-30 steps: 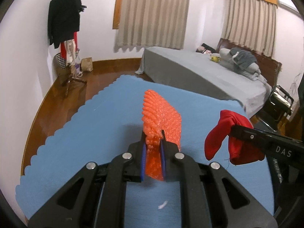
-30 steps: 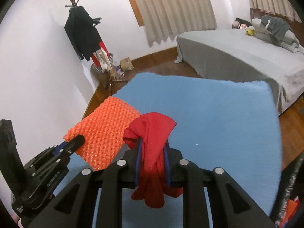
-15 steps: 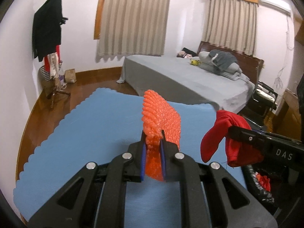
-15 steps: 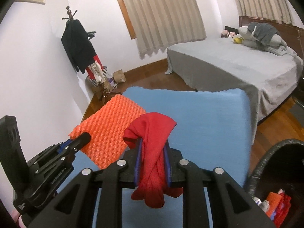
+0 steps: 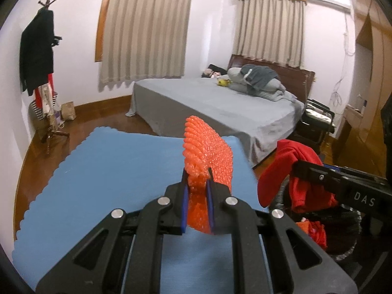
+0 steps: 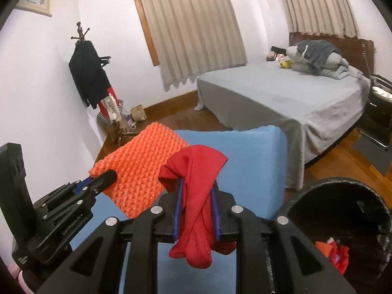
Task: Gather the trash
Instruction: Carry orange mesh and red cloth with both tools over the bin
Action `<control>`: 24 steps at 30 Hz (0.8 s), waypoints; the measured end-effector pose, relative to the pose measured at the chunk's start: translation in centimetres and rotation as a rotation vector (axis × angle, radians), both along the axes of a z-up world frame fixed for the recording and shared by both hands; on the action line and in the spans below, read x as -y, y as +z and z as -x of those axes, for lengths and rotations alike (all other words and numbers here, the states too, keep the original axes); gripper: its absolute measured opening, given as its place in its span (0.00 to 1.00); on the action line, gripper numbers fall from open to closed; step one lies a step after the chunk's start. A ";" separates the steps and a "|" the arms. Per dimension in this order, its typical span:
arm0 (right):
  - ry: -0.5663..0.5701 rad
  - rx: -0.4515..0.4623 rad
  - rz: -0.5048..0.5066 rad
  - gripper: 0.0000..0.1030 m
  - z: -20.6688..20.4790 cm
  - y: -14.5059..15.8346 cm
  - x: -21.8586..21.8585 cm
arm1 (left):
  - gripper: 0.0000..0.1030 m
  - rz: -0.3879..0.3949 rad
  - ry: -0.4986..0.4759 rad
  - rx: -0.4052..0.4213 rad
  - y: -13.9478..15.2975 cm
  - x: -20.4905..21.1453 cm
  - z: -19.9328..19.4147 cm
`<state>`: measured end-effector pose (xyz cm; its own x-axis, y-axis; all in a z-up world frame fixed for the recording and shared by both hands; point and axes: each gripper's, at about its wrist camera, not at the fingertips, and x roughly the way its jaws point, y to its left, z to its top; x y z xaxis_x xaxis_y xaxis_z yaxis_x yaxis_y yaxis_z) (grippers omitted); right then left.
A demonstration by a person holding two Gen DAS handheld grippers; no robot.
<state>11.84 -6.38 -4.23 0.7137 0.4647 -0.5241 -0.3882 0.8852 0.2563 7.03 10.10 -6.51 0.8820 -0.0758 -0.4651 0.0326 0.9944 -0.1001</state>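
Note:
My left gripper (image 5: 196,171) is shut on a sheet of orange bubble wrap (image 5: 208,152), which stands up edge-on between the blue pads. In the right wrist view the same orange bubble wrap (image 6: 139,169) shows flat, held by the left gripper (image 6: 107,175) at the left. My right gripper (image 6: 196,183) is shut on a crumpled red cloth (image 6: 196,191) that droops below the fingers. The red cloth (image 5: 291,169) also hangs at the right of the left wrist view. A black trash bin (image 6: 338,183) sits low at the right, with red and orange scraps (image 6: 333,252) inside.
A blue mat (image 5: 103,166) covers the surface under both grippers. Beyond it stands a grey bed (image 6: 281,93) with bedding heaped at its head. A coat rack (image 6: 85,73) with dark clothes stands by the left wall. Wooden floor (image 6: 343,152) lies between bed and bin.
Both grippers have risen and swung right with their loads. The trash bin has come into view at the lower right, and the bed and windows now fill more of the frame.

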 end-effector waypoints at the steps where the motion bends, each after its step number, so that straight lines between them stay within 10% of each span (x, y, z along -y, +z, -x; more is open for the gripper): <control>1: -0.007 0.002 0.001 0.20 0.2 0.1 0.5 | 0.11 -0.002 -0.008 0.002 0.2 0.3 0.0; 24: -0.232 0.020 -0.003 0.20 3.7 -0.3 12.1 | 0.11 -0.031 -0.252 0.022 0.8 11.4 0.5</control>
<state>8.11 -18.45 -4.52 0.8120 0.2883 -0.5076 -0.1789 0.9506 0.2537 6.53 -1.28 -5.73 0.8471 -0.2804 -0.4514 0.2817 0.9572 -0.0659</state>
